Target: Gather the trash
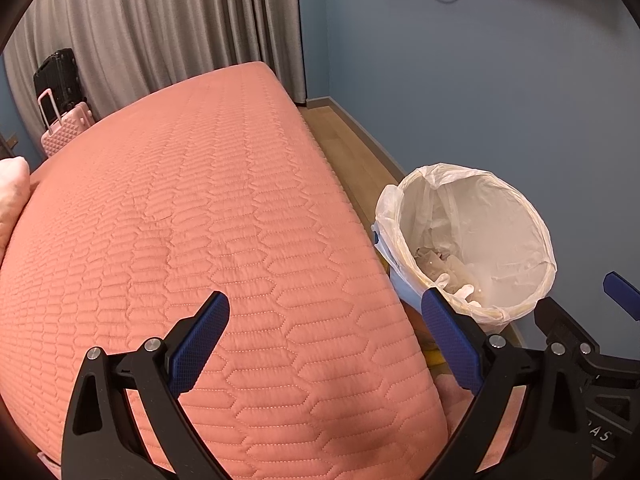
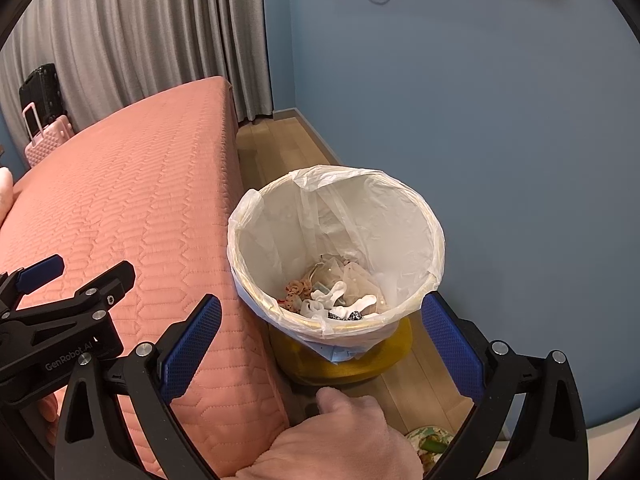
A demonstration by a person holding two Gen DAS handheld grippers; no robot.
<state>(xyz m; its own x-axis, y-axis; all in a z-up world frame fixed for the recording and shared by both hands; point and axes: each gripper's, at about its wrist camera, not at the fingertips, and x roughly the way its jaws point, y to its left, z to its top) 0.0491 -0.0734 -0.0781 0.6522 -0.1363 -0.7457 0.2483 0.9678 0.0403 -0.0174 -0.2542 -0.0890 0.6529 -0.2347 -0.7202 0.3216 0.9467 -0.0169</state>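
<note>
A yellow trash bin [image 2: 344, 364] lined with a white plastic bag [image 2: 276, 216] stands on the floor between the bed and the blue wall. Crumpled tissues and scraps [image 2: 336, 292] lie at its bottom. My right gripper [image 2: 322, 344] hangs open just above the bin's near rim, nothing between its blue pads [image 2: 190, 344]. My left gripper [image 1: 326, 340] is open over the pink bedspread's corner, empty, with the bin [image 1: 532, 236] to its right. The other gripper [image 1: 580, 356] shows at the right edge of the left wrist view.
The bed with a salmon quilted cover [image 1: 192, 220] fills the left side. A pink suitcase [image 1: 66, 128] and a black one [image 1: 58, 74] stand by grey curtains [image 1: 160, 28]. A narrow strip of wood floor [image 2: 276, 148] runs along the wall. A pink-sleeved limb [image 2: 340, 440] is below the right gripper.
</note>
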